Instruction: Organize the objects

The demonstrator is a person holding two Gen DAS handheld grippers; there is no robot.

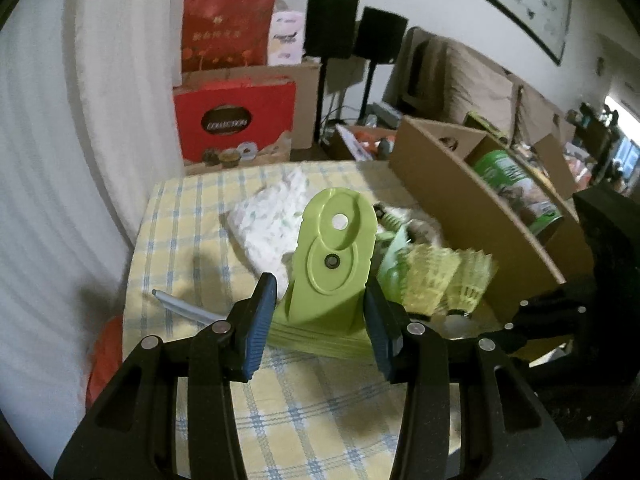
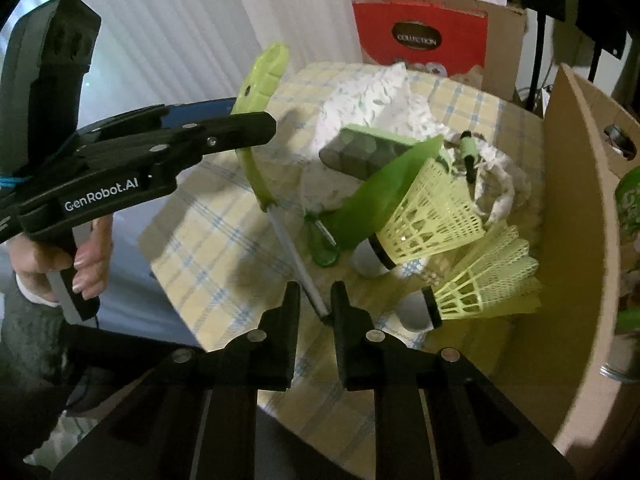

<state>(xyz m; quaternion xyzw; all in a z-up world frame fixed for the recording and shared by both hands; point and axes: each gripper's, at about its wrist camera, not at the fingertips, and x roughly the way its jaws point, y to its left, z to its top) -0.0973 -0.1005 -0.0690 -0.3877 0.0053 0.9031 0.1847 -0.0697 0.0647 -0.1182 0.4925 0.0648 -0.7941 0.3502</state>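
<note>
My left gripper (image 1: 320,316) is shut on a lime-green plastic tool (image 1: 334,256) and holds it upright above the checked tablecloth (image 1: 192,240); the tool also shows in the right wrist view (image 2: 262,76) in the left gripper's blue pads. My right gripper (image 2: 316,300) is nearly closed around the end of a grey pen (image 2: 298,268) that lies on the cloth. Two yellow shuttlecocks (image 2: 436,216) (image 2: 486,284) lie just right of it. A green case (image 2: 362,152) and a green clip (image 2: 322,240) lie beyond.
An open cardboard box (image 1: 452,176) with a green can (image 1: 516,184) stands along the right. White patterned cloth (image 1: 268,216) lies mid-table. Red gift boxes (image 1: 236,120) and speakers on stands are behind. A white curtain hangs at left.
</note>
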